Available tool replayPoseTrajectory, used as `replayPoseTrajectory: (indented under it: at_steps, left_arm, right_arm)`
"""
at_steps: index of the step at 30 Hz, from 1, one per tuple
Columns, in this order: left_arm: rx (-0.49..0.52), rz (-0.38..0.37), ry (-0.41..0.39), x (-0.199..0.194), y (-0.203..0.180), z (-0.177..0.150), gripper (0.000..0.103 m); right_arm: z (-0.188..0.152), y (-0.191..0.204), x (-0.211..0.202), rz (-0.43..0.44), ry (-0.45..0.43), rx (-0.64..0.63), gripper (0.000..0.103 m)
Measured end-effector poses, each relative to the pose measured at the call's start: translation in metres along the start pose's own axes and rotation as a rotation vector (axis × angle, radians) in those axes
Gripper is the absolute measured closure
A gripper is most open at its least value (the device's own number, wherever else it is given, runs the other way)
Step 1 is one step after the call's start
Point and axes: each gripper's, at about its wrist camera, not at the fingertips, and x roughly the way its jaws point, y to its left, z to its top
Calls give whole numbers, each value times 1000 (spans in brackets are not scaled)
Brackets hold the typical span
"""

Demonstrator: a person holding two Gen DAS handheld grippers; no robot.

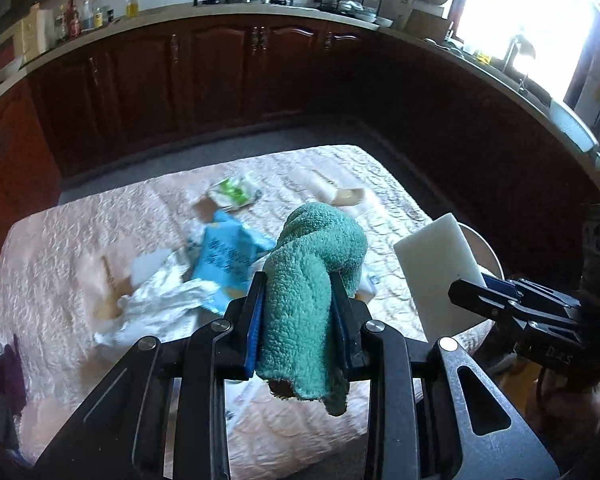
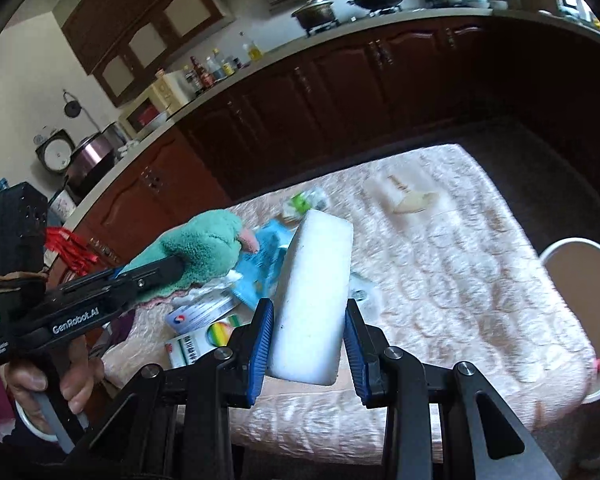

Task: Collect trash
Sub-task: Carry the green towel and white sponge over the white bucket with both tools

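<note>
Tongs: left (image 1: 298,312) clamped on green towel (image 1: 312,264), right (image 2: 306,340) on white sponge (image 2: 314,292), litter behind blurred.

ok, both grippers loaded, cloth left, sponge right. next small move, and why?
Probably carry the right gripper over to the white bin and let go there. It is shut on the white sponge, held clear of the table, and the bin's open mouth sits just off the table edge on that side. The left gripper, shut on the green cloth, can follow.
</note>
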Motion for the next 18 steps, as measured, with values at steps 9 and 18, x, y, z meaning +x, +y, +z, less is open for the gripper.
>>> replayPoseTrajectory:
  at_steps: [9, 18]
  left_arm:
    - [78, -32, 1, 20, -61, 13, 76]
    - [154, -64, 17, 44, -117, 22, 76]
  right_arm:
    - [6, -52, -36, -85, -57, 87, 70]
    - [8, -96, -66, -177, -97, 145, 70]
